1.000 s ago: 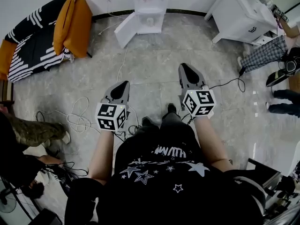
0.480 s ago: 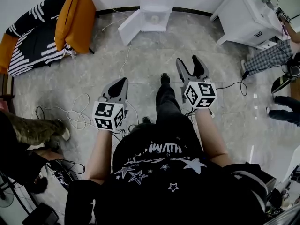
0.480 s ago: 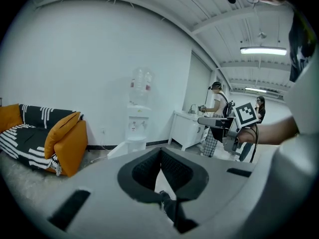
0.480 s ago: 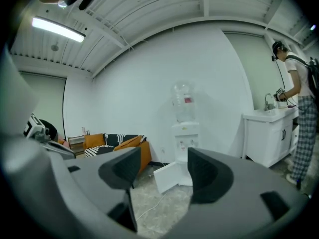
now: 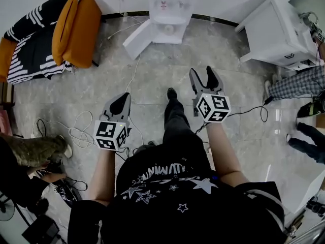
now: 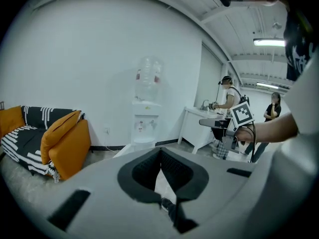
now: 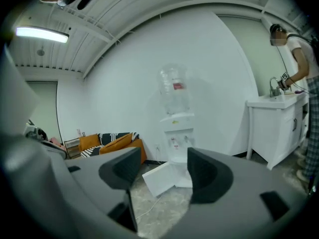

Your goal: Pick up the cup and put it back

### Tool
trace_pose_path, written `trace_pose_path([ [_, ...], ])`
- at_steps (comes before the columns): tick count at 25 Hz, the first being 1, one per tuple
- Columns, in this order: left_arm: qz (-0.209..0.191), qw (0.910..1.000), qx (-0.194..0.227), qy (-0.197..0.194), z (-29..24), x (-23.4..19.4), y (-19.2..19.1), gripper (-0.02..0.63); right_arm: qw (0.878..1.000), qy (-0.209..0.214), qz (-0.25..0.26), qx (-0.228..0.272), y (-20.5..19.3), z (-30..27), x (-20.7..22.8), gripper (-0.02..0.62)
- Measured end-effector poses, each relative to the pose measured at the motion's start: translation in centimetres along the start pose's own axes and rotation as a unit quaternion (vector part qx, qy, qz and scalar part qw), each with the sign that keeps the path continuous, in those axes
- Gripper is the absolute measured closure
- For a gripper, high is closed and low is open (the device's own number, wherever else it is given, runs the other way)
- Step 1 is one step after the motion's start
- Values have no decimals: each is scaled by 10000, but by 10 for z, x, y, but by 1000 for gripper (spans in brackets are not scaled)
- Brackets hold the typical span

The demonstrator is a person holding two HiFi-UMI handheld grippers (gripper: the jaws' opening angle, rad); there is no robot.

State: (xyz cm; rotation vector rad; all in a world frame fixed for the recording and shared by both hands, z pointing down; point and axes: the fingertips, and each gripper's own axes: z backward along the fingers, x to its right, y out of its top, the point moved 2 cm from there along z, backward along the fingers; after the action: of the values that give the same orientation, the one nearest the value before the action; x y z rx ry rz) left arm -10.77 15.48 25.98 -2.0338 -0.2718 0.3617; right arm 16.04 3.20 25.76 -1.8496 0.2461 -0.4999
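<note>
facing the water dispenser (image 5: 170, 6), the person is holding the left gripper (image 5: 124, 96) pinched together on nothing, while the right gripper (image 5: 203, 71) has just been opening wide, nothing between its jaws. no cup is showing clearly; pickup and return are both waiting.

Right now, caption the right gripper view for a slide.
Right tool, jaws just opened and empty, faces a water dispenser with its door open.
</note>
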Motion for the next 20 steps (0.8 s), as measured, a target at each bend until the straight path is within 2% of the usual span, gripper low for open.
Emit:
trace_pose_path([
  [3,-112,9999,18,95,-52,-14,23,595,9998,52,-39,-174,4,-51,39,316],
  [6,-52,9998,14,178,-107,-28,41,595,9994,127,53,-317,12,-100,77,316],
  [11,-144,9993,24,331,-202,-60,53,595,9982,185,298,-488,3,-183,127,322],
  [15,-248,9989,-6,388,-264,-85,29,595,9964,220,427,-698,-44,-237,145,347],
  [20,-300,9982,99,505,-331,-126,-31,595,9946,375,556,-796,-133,-303,150,377],
])
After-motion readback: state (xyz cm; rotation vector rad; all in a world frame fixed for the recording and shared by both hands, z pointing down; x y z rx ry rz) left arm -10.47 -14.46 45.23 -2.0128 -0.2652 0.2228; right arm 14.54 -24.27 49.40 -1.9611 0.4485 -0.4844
